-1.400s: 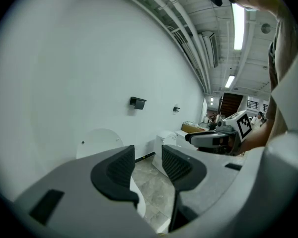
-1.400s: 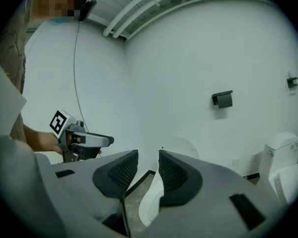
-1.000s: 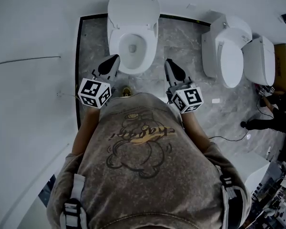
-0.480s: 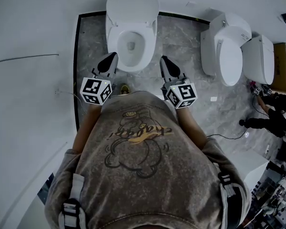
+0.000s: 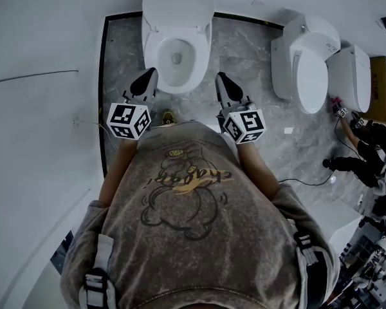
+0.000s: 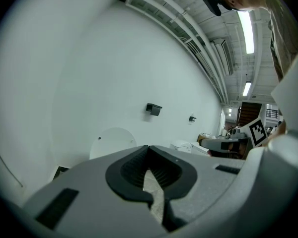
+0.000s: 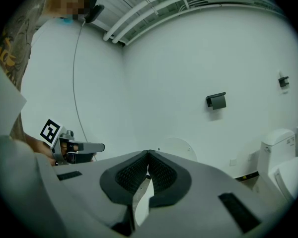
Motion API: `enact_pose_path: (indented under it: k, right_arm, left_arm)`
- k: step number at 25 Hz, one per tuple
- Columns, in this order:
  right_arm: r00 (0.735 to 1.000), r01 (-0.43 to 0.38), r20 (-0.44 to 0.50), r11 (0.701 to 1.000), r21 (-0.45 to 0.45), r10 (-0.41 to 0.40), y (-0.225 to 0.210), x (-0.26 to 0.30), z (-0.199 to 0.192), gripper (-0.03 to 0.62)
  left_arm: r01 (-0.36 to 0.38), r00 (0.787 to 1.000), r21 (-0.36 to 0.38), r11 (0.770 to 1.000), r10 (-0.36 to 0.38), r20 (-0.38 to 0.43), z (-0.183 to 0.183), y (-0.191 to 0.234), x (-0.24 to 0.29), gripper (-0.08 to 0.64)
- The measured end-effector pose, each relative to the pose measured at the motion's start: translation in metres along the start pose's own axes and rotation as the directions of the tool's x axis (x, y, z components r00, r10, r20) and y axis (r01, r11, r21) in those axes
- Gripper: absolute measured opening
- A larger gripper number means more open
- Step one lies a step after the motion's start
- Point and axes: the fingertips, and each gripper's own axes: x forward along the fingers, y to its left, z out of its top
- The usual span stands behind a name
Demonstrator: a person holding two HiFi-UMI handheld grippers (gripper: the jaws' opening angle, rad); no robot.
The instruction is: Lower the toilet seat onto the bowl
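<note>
The white toilet stands at the top of the head view, its seat and lid (image 5: 178,2) raised against the wall above the open bowl (image 5: 156,56). My left gripper (image 5: 149,74) hovers at the bowl's near left edge, shut and empty. At the bowl's near right, my right gripper (image 5: 220,77) is also shut with nothing in it. Neither touches the toilet. In the left gripper view the shut left gripper (image 6: 148,148) points toward the upright round lid (image 6: 112,141). From the right gripper (image 7: 148,153) the same lid (image 7: 178,145) shows just past the shut jaws.
Two more white toilets (image 5: 307,60) (image 5: 350,79) stand to the right. A person (image 5: 363,150) crouches at the far right by a floor cable (image 5: 302,187). A black border (image 5: 103,89) frames the marble floor. A dark fixture (image 7: 216,100) hangs on the wall.
Both grippers have edged slightly forward and left toward the bowl, staying shut. The crouching person at the right has shifted.
</note>
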Motion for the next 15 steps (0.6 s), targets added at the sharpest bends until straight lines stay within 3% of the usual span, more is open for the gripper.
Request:
enact_pose_path:
  k: [15]
  right_arm:
    - [1.0, -0.02, -0.004, 1.0, -0.014, 0.019, 0.001, 0.0032, 0.0051, 0.026]
  left_arm:
    - [-0.014, 1.0, -0.024, 1.0, 0.013, -0.014, -0.0043, 0.0013, -0.0027, 0.009]
